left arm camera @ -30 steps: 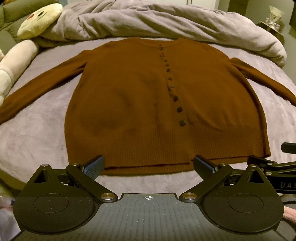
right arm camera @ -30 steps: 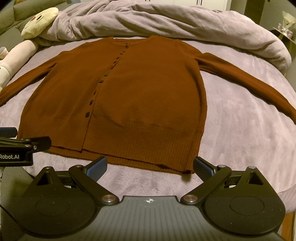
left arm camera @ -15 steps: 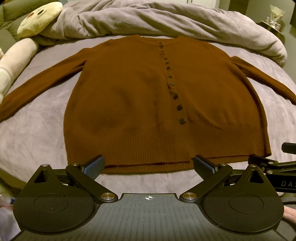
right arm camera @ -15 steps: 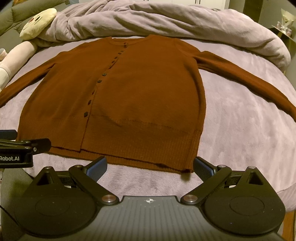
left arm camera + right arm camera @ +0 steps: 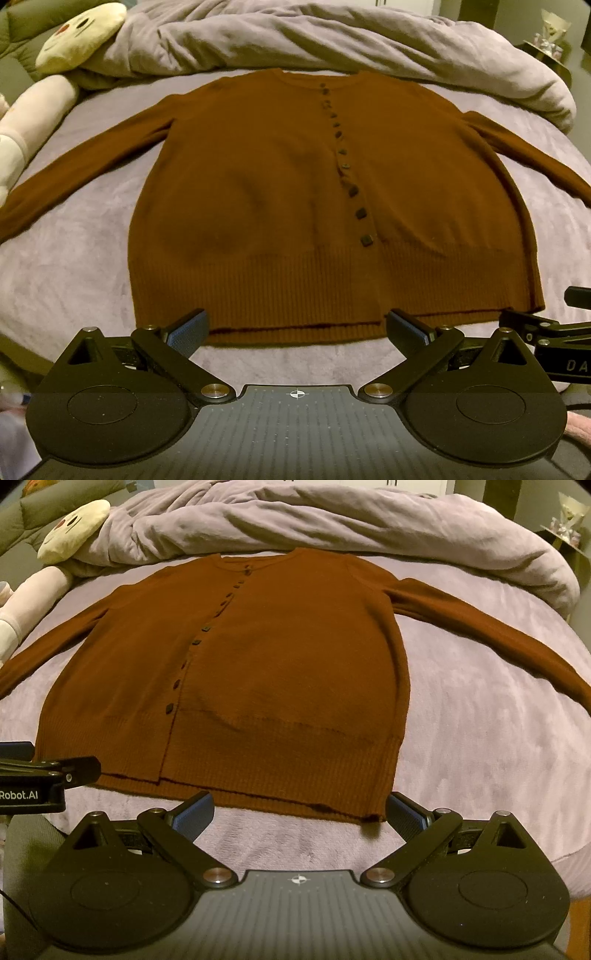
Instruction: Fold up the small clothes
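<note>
Two claws, left claw point(image 5: 295, 328) and right claw point(image 5: 299, 810), spread wide, empty, side by side. Just ahead of both: brown cardigan point(image 5: 295, 192) flat on bed point(image 5: 480, 720), buttoned, sleeves outstretched. Beyond it, rumpled duvet point(image 5: 332, 520).

"Robot.AI" stands on the left tongs point(image 5: 70, 771); cut-off letters "DA" on the right tongs point(image 5: 546, 332)

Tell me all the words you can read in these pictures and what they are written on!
"Robot.AI": white letters on the left gripper body, seen at the left edge of the right wrist view.
"DA": white letters, cut off by the picture edge, on the right gripper body, seen in the left wrist view.
Nothing readable shows on the brown cardigan, the plush toy or the duvet.
</note>
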Demonstrator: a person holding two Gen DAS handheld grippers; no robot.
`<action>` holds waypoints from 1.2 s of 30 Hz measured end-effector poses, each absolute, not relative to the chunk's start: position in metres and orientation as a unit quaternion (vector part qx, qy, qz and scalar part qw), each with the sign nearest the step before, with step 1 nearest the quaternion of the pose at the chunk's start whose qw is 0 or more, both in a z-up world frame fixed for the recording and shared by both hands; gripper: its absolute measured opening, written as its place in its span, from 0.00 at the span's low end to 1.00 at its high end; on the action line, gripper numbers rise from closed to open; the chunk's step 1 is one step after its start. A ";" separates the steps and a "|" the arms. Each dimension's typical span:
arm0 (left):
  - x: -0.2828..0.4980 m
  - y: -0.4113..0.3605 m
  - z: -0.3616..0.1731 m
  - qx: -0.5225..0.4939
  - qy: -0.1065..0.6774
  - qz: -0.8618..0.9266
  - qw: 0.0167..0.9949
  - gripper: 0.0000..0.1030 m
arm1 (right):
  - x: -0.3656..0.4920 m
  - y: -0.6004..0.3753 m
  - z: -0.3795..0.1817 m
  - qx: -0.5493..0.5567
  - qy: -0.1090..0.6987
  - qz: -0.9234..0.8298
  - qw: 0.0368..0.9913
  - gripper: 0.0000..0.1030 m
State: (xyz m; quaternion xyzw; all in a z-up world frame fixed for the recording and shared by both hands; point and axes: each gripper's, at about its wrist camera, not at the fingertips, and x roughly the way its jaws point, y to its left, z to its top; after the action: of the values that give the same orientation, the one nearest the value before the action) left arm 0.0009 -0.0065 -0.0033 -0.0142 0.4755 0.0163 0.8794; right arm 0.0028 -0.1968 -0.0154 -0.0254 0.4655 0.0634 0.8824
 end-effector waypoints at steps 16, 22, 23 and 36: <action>0.003 -0.007 -0.007 -0.019 0.480 0.020 0.877 1.00 | 0.004 -0.200 -0.019 -0.015 0.470 0.064 0.880 0.96; 0.005 -0.005 -0.010 -0.025 0.486 0.023 0.873 1.00 | 0.004 -0.204 -0.020 0.000 0.466 0.073 0.882 0.96; 0.006 -0.005 -0.010 -0.024 0.486 0.024 0.873 1.00 | 0.004 -0.205 -0.020 0.006 0.466 0.076 0.881 0.96; 0.021 -0.007 -0.011 -0.006 0.487 0.031 0.873 1.00 | 0.020 -0.258 -0.021 0.136 0.429 0.102 0.887 0.96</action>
State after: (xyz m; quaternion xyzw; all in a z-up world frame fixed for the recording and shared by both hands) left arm 0.0211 -0.0068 -0.0109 -0.0059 0.4873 0.0309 0.8727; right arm 0.0204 -0.2583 -0.0210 0.1363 0.4293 0.1023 0.8870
